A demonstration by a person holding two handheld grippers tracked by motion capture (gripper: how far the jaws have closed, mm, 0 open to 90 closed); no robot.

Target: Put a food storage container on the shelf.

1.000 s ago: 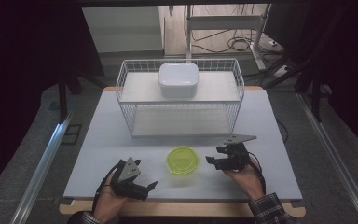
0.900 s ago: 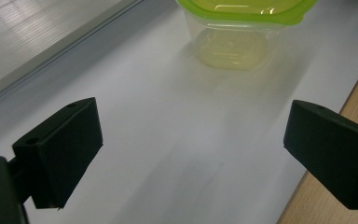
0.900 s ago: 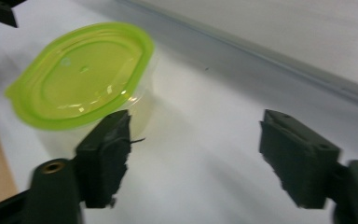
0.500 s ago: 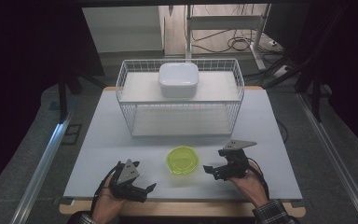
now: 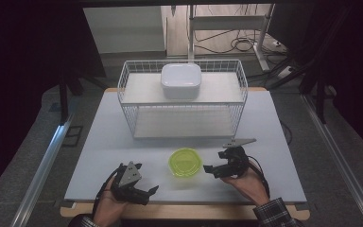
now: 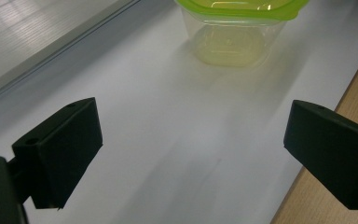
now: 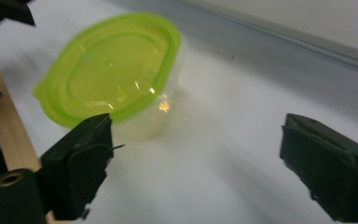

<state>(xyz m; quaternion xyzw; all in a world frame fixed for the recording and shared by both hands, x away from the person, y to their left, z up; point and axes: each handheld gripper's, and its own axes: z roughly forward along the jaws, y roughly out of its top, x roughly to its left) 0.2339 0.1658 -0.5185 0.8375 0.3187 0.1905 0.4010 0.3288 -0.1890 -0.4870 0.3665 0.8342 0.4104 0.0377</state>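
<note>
Container: a clear tub with a lime-green lid [image 5: 185,162] stands upright on the table [image 5: 104,142], near the middle of the near edge, lid pressed on.
Right gripper: the right gripper [image 5: 209,168] lies just beside the container on its right, tips pointed at it but not touching; in the right gripper view [image 7: 193,163] its jaws stand wide apart with bare table between them and the tub ahead and to one side. The jaws have just been closing a little after opening; nothing is between them.
Left gripper: the left gripper [image 5: 152,190] rests close to the near edge, left of the container and apart from it; the left gripper view [image 6: 191,140] shows its jaws wide apart and holding nothing.
Wire basket: a white wire basket [image 5: 127,106] stands along the far half of the table.
White box: a white lidded box [image 5: 181,80] sits at the middle of the basket's upper shelf.
</note>
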